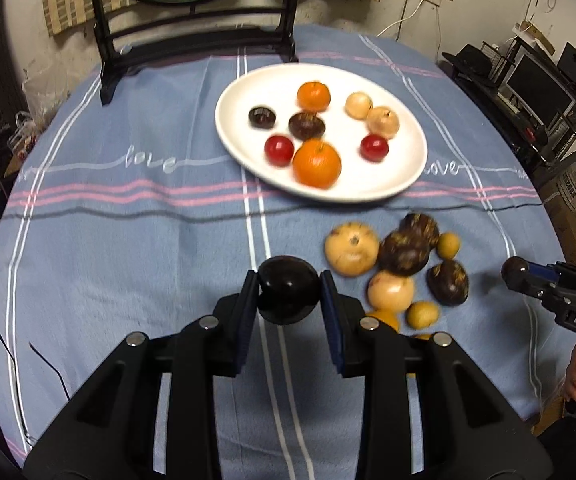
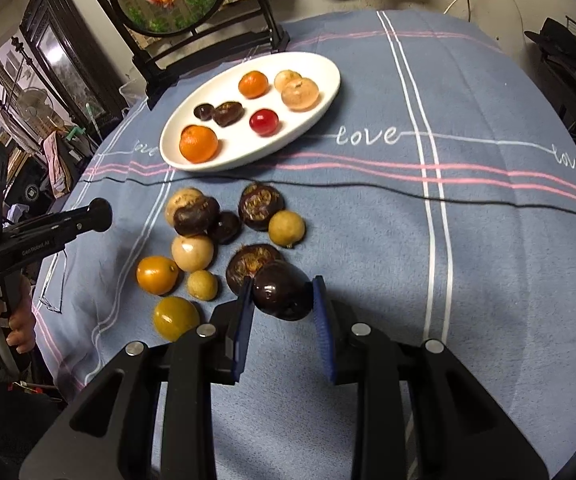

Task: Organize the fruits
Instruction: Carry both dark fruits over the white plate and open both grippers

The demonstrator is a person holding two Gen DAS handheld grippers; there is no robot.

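Left tongs [image 1: 289, 294] clamp our dark fruit [image 1: 288, 288] above worktop [image 1: 127, 240]. Right tongs [image 2: 283, 300] grip second dark fruit [image 2: 281, 296] beside loose pile [image 2: 207, 240]. We carry level to plate [image 1: 408, 184], set beside dark ones there, release low. Cloth reads "love"; handles "GenRobot.AI", "DAS".

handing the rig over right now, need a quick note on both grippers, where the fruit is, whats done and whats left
Left gripper: shut on a smooth dark round fruit, held near the loose pile.
Right gripper: shut on a glossy dark brown round fruit, also beside the pile.
Done: the white oval plate on the blue striped tablecloth holds two orange, two red, two pale and two dark fruits.
Left: place both held fruits, then clear the loose pile of pale, yellow and dark fruits in front of the plate.
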